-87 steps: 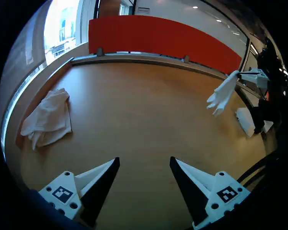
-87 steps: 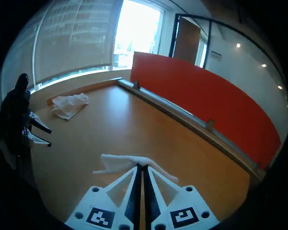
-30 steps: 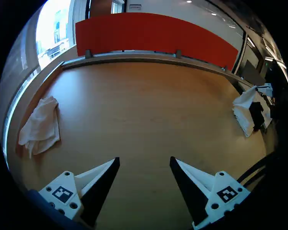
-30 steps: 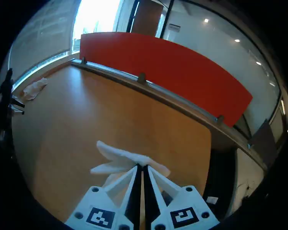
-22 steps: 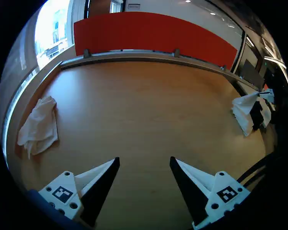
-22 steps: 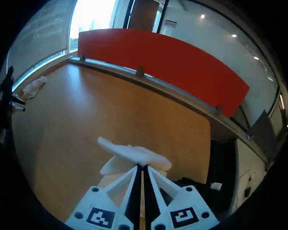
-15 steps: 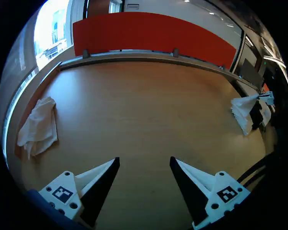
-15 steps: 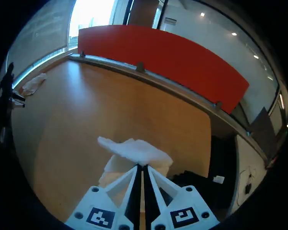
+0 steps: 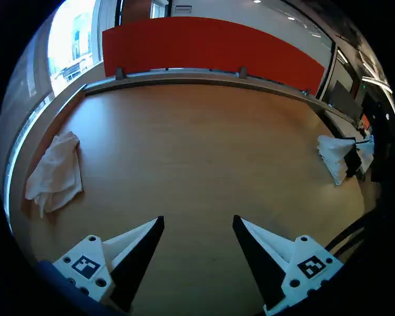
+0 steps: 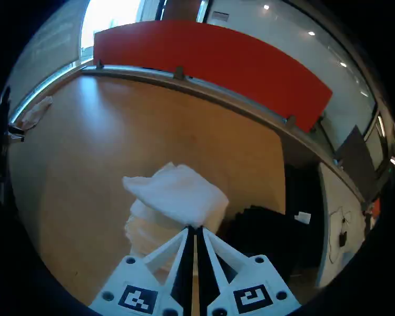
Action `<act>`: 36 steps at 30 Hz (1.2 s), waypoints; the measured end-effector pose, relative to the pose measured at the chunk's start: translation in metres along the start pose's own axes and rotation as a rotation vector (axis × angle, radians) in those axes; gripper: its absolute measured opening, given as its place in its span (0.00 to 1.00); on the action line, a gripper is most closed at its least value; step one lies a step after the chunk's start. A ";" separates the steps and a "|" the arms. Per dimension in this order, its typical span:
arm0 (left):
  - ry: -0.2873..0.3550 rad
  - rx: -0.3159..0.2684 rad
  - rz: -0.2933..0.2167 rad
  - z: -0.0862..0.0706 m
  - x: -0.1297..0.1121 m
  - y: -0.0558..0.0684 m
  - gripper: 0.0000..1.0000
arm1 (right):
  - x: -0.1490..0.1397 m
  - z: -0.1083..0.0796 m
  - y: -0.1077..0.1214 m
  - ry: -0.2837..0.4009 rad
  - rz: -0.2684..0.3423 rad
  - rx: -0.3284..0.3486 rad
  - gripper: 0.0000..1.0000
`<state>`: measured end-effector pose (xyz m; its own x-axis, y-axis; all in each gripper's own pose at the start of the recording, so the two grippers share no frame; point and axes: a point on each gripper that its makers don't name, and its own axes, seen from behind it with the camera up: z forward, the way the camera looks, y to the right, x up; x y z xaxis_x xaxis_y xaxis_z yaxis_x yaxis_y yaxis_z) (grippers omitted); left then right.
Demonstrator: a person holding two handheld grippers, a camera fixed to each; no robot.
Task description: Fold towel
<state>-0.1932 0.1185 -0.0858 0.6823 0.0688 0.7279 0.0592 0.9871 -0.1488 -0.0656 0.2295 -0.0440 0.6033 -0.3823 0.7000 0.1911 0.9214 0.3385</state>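
In the right gripper view my right gripper (image 10: 195,231) is shut on a folded white towel (image 10: 179,199), which hangs just over a stack of folded white towels (image 10: 145,231) at the wooden table's right edge. The left gripper view shows that same gripper (image 9: 367,141) far off at the right, with the towel (image 9: 334,150) resting on the stack (image 9: 337,171). My left gripper (image 9: 197,224) stands open low over the table, nothing between its fingers. A crumpled white towel (image 9: 55,176) lies at the table's far left, also seen small as a white heap (image 10: 37,113) in the right gripper view.
The wooden table (image 9: 197,147) ends at a red divider panel (image 9: 213,45) along the back, with a metal rail below it. Windows run along the left. A dark chair or bag (image 10: 255,226) sits beyond the table's right edge.
My right gripper has carried the folded towel from mid-air down and rightwards over the stack at the table's edge. The left gripper has stayed open and nearly still.
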 end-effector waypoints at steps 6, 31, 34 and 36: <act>-0.006 0.004 0.004 0.000 -0.002 -0.003 0.97 | -0.030 0.009 0.003 -0.060 0.036 -0.018 0.03; -0.024 0.009 0.035 0.000 -0.005 -0.003 0.97 | -0.100 0.049 0.005 -0.201 0.142 -0.047 0.03; -0.025 0.011 0.036 -0.001 -0.005 -0.003 0.97 | -0.103 0.053 0.005 -0.209 0.147 -0.050 0.03; -0.026 0.012 0.036 -0.001 -0.006 -0.003 0.97 | -0.104 0.055 0.004 -0.211 0.146 -0.051 0.03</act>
<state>-0.1965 0.1151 -0.0900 0.6645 0.1081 0.7394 0.0262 0.9855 -0.1677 -0.1702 0.2696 -0.0812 0.4538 -0.2459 0.8565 0.1555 0.9683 0.1957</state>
